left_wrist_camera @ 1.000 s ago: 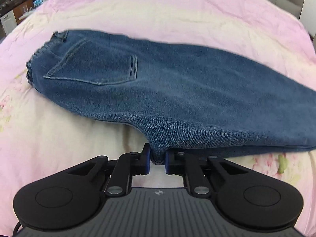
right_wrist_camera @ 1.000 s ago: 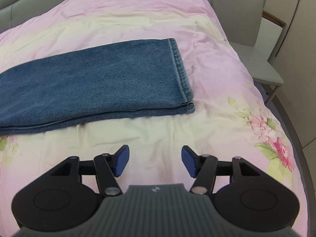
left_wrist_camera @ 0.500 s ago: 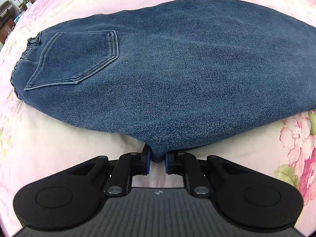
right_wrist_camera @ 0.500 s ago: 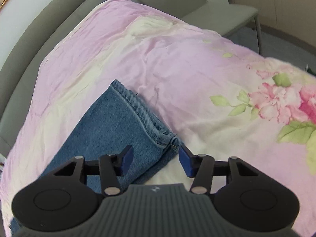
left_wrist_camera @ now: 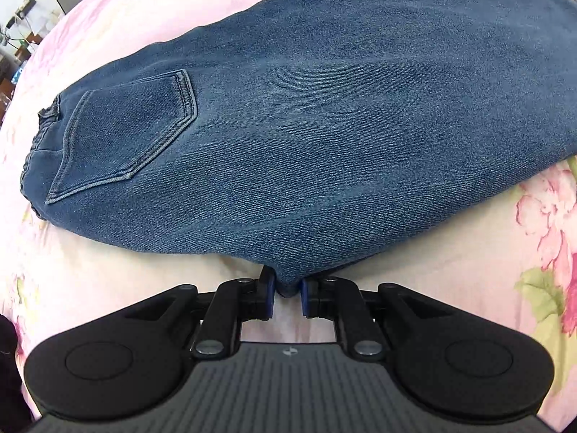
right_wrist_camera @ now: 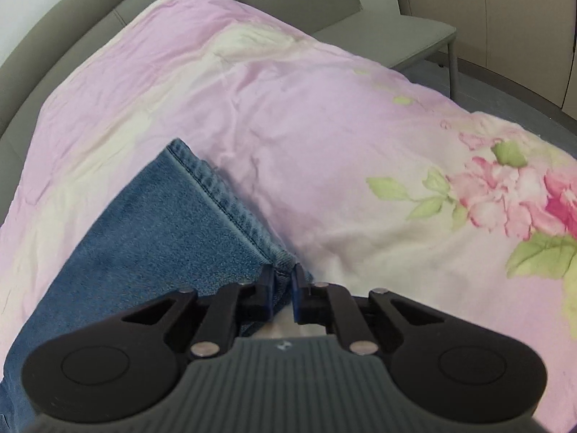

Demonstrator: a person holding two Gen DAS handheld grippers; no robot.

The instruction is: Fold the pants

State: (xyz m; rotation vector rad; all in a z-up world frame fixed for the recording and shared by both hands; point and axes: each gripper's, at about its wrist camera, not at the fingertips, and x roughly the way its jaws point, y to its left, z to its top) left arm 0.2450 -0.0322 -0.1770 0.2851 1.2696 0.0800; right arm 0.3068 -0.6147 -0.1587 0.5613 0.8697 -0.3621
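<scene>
Blue denim pants (left_wrist_camera: 324, 126) lie folded lengthwise on the pink floral bedspread (left_wrist_camera: 108, 270), back pocket (left_wrist_camera: 126, 137) up and elastic waistband at the left. My left gripper (left_wrist_camera: 286, 290) is shut on the near edge of the pants at the crotch. In the right wrist view the leg end of the pants (right_wrist_camera: 162, 234) lies flat with its stitched hem (right_wrist_camera: 230, 205) running diagonally. My right gripper (right_wrist_camera: 282, 290) is shut on the near corner of the hem.
The bedspread (right_wrist_camera: 324, 126) stretches past the hem, with pink flowers (right_wrist_camera: 512, 195) at the right. A grey chair (right_wrist_camera: 360, 25) stands beyond the bed's far corner, next to a grey padded headboard (right_wrist_camera: 72, 29). Furniture shows at the far left of the left wrist view.
My right gripper moved down onto the hem corner and closed on it. My left gripper kept its hold on the pants' edge, and its view came closer over the denim.
</scene>
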